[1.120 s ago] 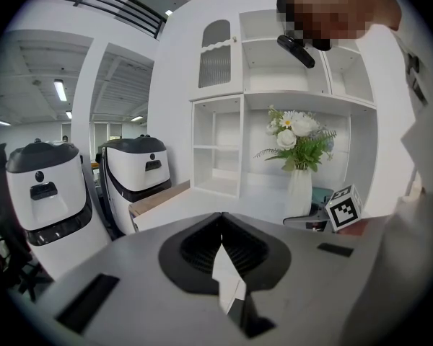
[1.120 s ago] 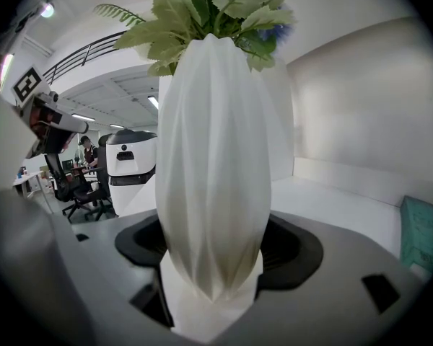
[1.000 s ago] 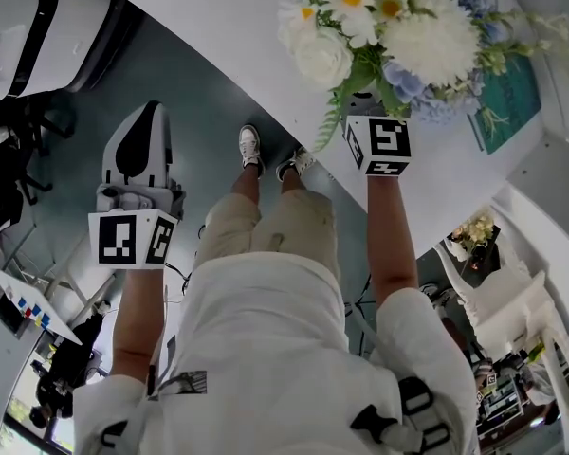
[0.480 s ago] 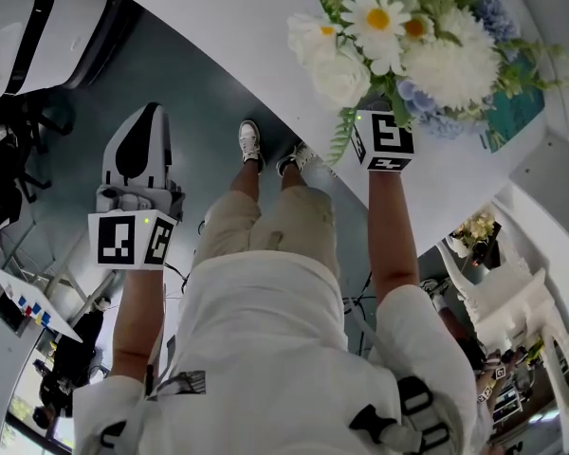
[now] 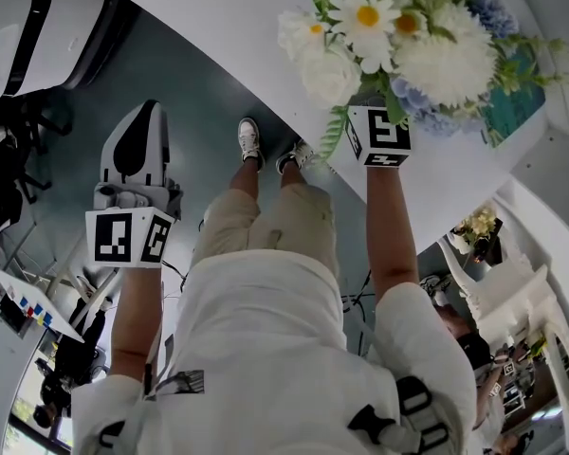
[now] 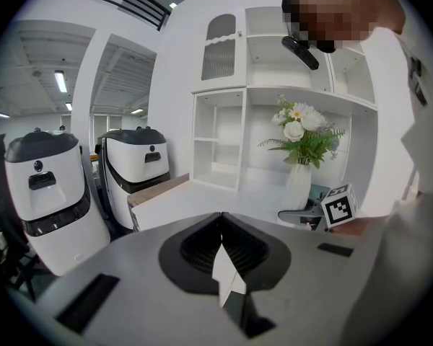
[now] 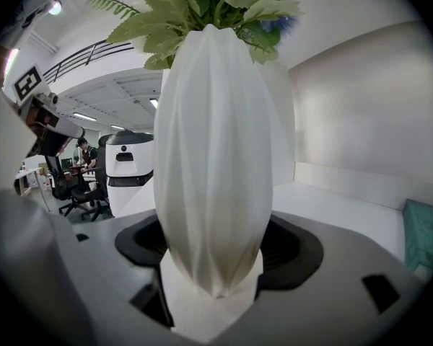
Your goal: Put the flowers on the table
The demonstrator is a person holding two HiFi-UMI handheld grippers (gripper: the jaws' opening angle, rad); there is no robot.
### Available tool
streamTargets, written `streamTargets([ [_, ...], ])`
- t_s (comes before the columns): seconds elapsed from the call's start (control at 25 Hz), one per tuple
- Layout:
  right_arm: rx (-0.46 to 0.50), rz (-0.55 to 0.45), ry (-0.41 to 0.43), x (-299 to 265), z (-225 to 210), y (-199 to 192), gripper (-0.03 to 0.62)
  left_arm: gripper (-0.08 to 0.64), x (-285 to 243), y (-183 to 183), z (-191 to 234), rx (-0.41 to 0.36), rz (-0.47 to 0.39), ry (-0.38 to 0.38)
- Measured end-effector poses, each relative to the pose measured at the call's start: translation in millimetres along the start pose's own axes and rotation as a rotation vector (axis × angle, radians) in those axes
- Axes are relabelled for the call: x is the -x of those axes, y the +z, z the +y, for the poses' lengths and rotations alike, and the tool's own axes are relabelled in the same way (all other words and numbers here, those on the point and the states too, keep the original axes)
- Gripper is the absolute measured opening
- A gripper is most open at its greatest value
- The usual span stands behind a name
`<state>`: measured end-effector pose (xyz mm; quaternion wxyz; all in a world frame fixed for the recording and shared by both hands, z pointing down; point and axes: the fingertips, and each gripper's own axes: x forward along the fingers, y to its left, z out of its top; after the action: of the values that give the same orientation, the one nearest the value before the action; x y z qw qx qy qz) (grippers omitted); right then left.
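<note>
A bunch of white, yellow-centred and blue flowers (image 5: 398, 36) stands in a tall ribbed white vase (image 7: 213, 164). My right gripper (image 5: 370, 93) is shut on the vase low on its body, one jaw on each side, and holds it upright over the white table (image 5: 228, 17). Whether the base touches the tabletop I cannot tell. The left gripper view shows the same flowers (image 6: 301, 128) and vase (image 6: 298, 186) from the side. My left gripper (image 5: 143, 114) hangs over the floor to the left of the table, shut, with nothing in it.
A teal flat object (image 5: 512, 102) lies on the table beside the flowers. A white shelf unit (image 6: 224, 135) stands behind the table. Two white machines (image 6: 47, 193) stand at the left. The person's shoes (image 5: 251, 145) are at the table's edge.
Only the head view has shifted a little. The right gripper keeps its hold on the vase in the same place, and the left gripper stays shut.
</note>
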<state>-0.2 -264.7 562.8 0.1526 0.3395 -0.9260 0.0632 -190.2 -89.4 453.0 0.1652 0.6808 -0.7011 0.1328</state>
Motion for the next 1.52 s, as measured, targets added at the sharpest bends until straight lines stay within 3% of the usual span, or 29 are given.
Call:
streamTargets([
  [0.4, 0.046, -0.017, -0.001, 1, 2, -3, 0.371, 0.015, 9, 0, -13, -0.007, -0.01, -0.009],
  [0.84, 0.074, 0.007, -0.024, 23, -1, -7, 0.42, 0.015, 12, 3, -24, 0.001, -0.03, -0.033],
  [1.2, 0.041, 0.067, -0.049, 61, 10, -9, 0.419, 0.015, 15, 22, -35, -0.013, -0.077, -0.095],
  [1.52, -0.03, 0.1, -0.129, 105, 14, 4, 0.417, 0.015, 19, 38, -46, -0.046, -0.126, -0.18],
])
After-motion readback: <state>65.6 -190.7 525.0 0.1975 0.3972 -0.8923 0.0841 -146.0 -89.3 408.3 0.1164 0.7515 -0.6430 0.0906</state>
